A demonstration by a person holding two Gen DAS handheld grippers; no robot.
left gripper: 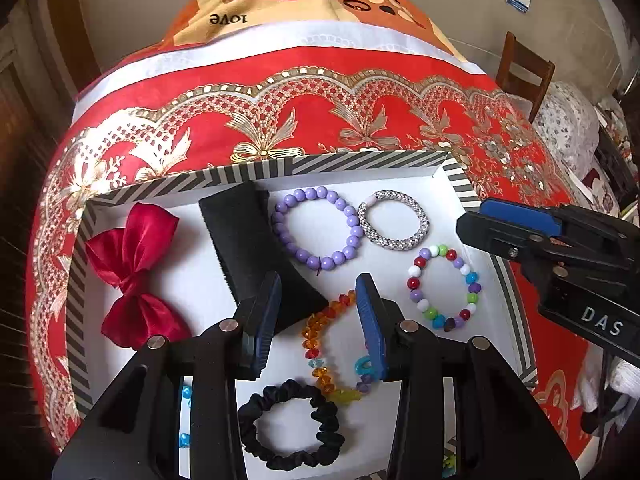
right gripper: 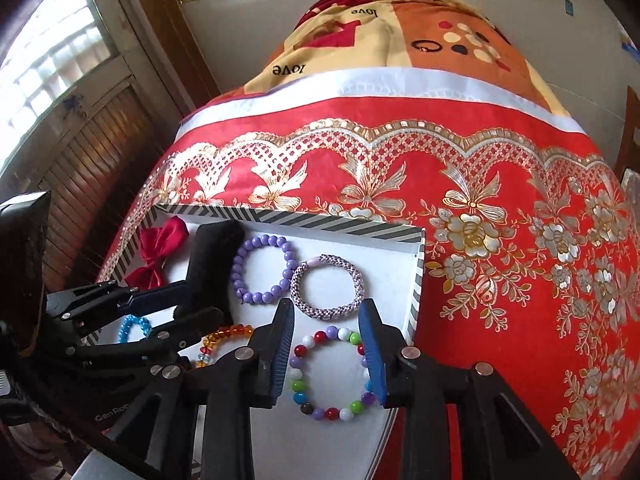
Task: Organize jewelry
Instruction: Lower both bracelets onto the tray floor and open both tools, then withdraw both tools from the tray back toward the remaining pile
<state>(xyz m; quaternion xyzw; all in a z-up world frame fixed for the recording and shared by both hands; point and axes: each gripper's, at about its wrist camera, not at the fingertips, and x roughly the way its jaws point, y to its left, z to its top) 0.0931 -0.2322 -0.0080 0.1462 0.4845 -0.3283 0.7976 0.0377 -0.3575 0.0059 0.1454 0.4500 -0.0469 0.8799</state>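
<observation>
A striped-rim white box [left gripper: 360,162] [right gripper: 418,276] holds a purple bead bracelet [left gripper: 316,234] [right gripper: 264,268], a silver woven bracelet [left gripper: 394,220] [right gripper: 328,286], a multicolour bead bracelet [left gripper: 442,288] [right gripper: 334,374], an amber bead bracelet [left gripper: 320,344] [right gripper: 228,338], a black scrunchie [left gripper: 290,424], a red bow [left gripper: 132,272] [right gripper: 158,256] and a black pad [left gripper: 256,248] [right gripper: 212,264]. My left gripper [left gripper: 320,292] is open above the amber bracelet. My right gripper [right gripper: 326,316] is open over the multicolour bracelet.
The box sits on a red and gold tablecloth [left gripper: 360,96] [right gripper: 500,240]. A blue bead bracelet [right gripper: 132,328] lies at the box's left. A wooden chair [left gripper: 524,68] stands at the far right. A patterned blanket [right gripper: 400,32] lies behind.
</observation>
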